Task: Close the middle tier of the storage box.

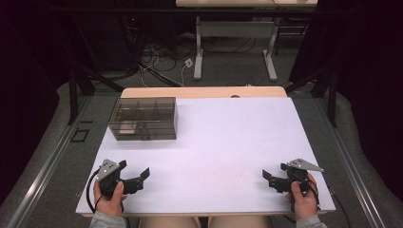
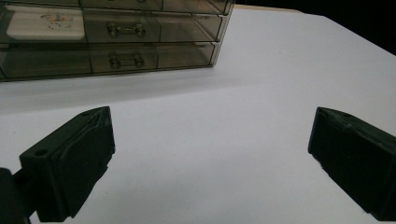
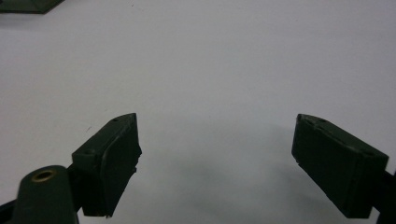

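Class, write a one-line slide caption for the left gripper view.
Left gripper, jaws wide open, faces the smoky drawer box across the white table.

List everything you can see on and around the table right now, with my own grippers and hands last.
drawer box: one, smoky clear plastic, far left of the table, drawers shut
white item: one, inside an upper drawer
table: one, white top
second table: one, pale top, grey legs, beyond on the floor
cables: several, on the floor beyond
left gripper: one, black, near left edge, jaws open, empty
right gripper: one, black, near right edge, jaws open, empty
hands: two, holding the grippers
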Tool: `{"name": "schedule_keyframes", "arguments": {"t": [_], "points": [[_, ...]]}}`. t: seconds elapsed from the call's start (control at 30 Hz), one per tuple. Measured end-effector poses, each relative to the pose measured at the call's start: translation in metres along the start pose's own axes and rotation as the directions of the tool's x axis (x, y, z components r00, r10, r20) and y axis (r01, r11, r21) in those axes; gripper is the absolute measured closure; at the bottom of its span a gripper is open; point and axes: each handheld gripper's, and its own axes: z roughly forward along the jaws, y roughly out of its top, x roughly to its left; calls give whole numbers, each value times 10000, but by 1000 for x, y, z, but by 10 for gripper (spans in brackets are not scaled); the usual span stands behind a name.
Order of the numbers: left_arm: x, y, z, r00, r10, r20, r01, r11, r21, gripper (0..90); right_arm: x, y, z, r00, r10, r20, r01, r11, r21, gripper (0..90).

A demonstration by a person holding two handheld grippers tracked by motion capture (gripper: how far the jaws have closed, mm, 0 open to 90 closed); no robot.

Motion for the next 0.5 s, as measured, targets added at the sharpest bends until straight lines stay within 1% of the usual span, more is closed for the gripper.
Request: {"name": "schedule_keyframes", "arguments": {"t": [0.1,0.27,0.3,0.5], "points": [[1,-1,0,10000,-92,4,92,10000,29,10,0,0,0,10000,4,4,-4,10000,-6,146],[1,-1,0,10000,-98,-5,98,9999,47,10,-1,0,0,10000,12,2,-12,10000,-41,146],[1,-2,1,9999,-159,-28,159,9999,11,10,-1,0,0,10000,8,5,-8,10000,-45,146],[2,-2,1,9999,-101,-21,101,9999,73,10,-1,0,-1,10000,37,7,-37,10000,-71,146]]}}
